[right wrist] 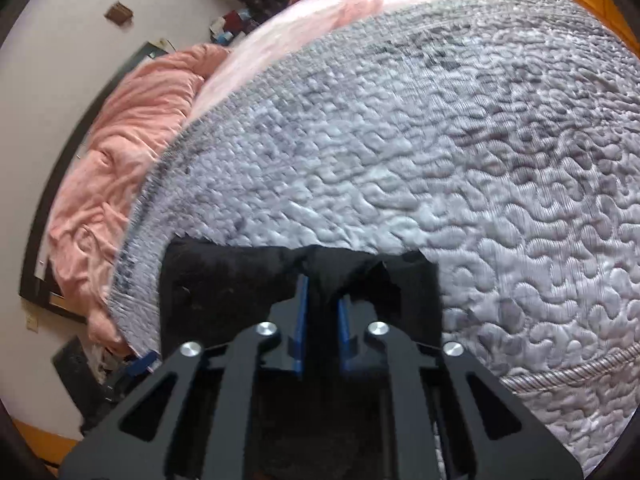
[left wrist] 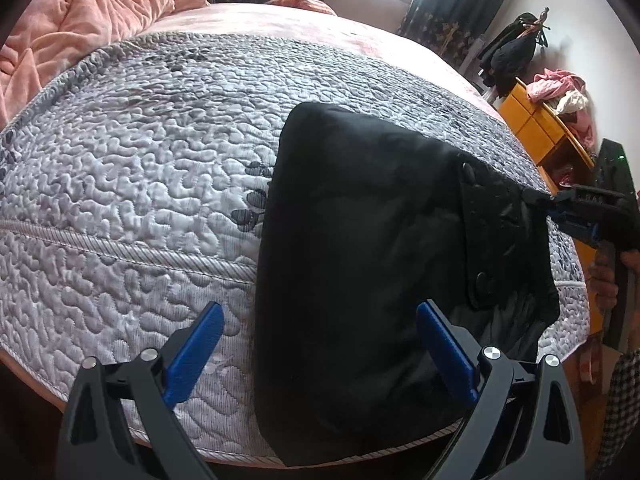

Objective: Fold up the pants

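The black pants (left wrist: pixel 360 260) lie on the quilted mattress (left wrist: pixel 140 160) edge; the left gripper (left wrist: pixel 320 344) hovers spread above them; only the right wrist view shows the right gripper (right wrist: pixel 322 300) pinching a fabric bunch.

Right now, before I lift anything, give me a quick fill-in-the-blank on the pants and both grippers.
1. The pants are ____ in colour.
2. The right gripper is ____ on a fold of the pants.
3. The left gripper has its jaws ____, with nothing pinched between them.
4. The pants lie on a grey quilted ____ on the bed.

Missing words: black; shut; open; cover
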A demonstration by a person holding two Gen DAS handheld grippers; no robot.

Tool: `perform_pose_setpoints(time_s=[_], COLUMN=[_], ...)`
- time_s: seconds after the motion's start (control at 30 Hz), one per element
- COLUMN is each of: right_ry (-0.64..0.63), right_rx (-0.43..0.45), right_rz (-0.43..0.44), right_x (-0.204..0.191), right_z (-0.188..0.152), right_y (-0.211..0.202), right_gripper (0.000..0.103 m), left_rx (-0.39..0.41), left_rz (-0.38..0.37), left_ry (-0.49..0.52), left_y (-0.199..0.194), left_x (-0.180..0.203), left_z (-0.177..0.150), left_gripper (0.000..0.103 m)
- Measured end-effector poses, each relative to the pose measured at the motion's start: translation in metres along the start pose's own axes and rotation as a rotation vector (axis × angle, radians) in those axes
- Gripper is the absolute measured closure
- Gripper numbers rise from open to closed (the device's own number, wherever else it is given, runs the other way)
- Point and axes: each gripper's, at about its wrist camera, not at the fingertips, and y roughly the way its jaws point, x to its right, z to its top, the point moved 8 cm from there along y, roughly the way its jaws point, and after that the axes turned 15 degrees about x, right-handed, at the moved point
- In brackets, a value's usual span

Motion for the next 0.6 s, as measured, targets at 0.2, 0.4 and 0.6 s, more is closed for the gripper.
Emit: perform_pose_setpoints(time_s=[0.2, 0.4, 0.6], right_ry=[0.006, 0.047, -0.009], right_rx=[0.001, -0.049, 0.002], right_rz=[-0.114, -0.164, -0.133], right_x=[0.013, 0.042, 0.026], right_z=[0.015, -0.005, -0.013], right_y=[-0.002, 0.027, -0.014], right_gripper=[0.094, 0.091, 0.060], left_rx=[0.006, -0.008, -0.010], left_rz=[0.008, -0.004, 0.004], left_ry=[0.011, 0.046, 0.045], left_y=[0.005, 0.010, 0.006], left_x=[0.006, 0.016, 0.010], left_z=[0.002, -0.004, -0.007], left_gripper=[0.006, 0.006, 0.006])
